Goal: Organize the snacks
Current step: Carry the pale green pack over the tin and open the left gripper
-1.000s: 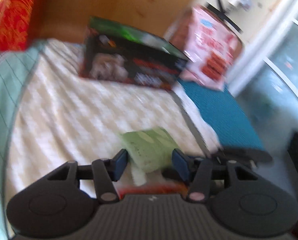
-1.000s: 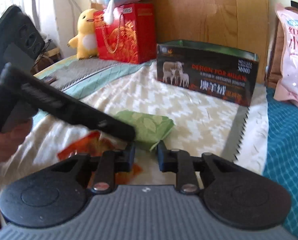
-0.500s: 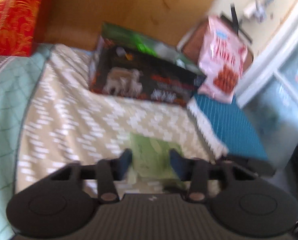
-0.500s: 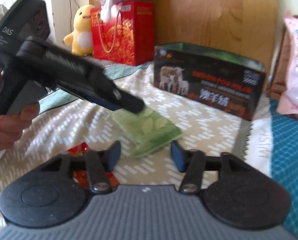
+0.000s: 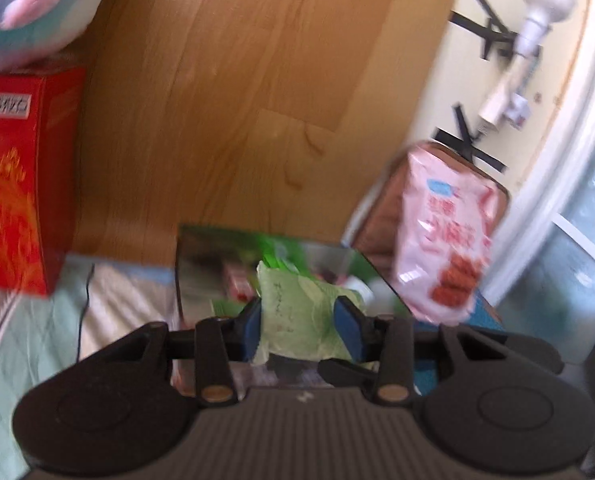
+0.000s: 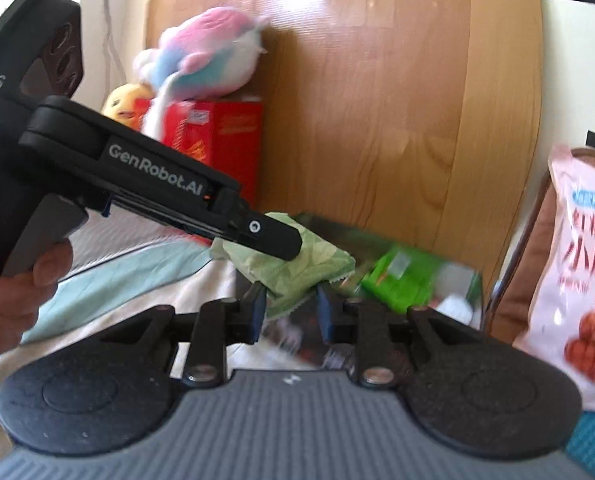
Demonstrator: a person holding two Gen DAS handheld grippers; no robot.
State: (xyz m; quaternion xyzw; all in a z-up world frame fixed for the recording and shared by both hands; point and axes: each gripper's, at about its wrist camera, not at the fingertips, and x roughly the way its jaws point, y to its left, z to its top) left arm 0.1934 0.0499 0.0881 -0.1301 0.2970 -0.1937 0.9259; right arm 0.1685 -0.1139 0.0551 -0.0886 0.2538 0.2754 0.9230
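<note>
A green leaf-print snack packet (image 5: 301, 312) hangs in the air, and my left gripper (image 5: 301, 328) is shut on it, blue pads pressing both sides. It hovers at the near edge of a dark open box (image 5: 195, 268) that holds several snacks. In the right wrist view the left gripper (image 6: 289, 244) reaches in from the left and grips the packet (image 6: 297, 268) from above. My right gripper (image 6: 291, 308) sits just below, its pads closed against the packet's lower corner. The box (image 6: 457, 280) lies right behind, with green packs inside.
A pink snack bag (image 5: 449, 240) leans at the right of the box. A red gift box (image 5: 21, 184) with a plush toy (image 6: 205, 60) on top stands at the left, against the wooden headboard (image 5: 257, 100). A person's hand (image 6: 17, 300) holds the left gripper's handle.
The green packet has left the chevron cover and risen toward the box. Both grippers moved up and forward with it. The right jaws spread wide, then narrowed onto the packet's lower corner.
</note>
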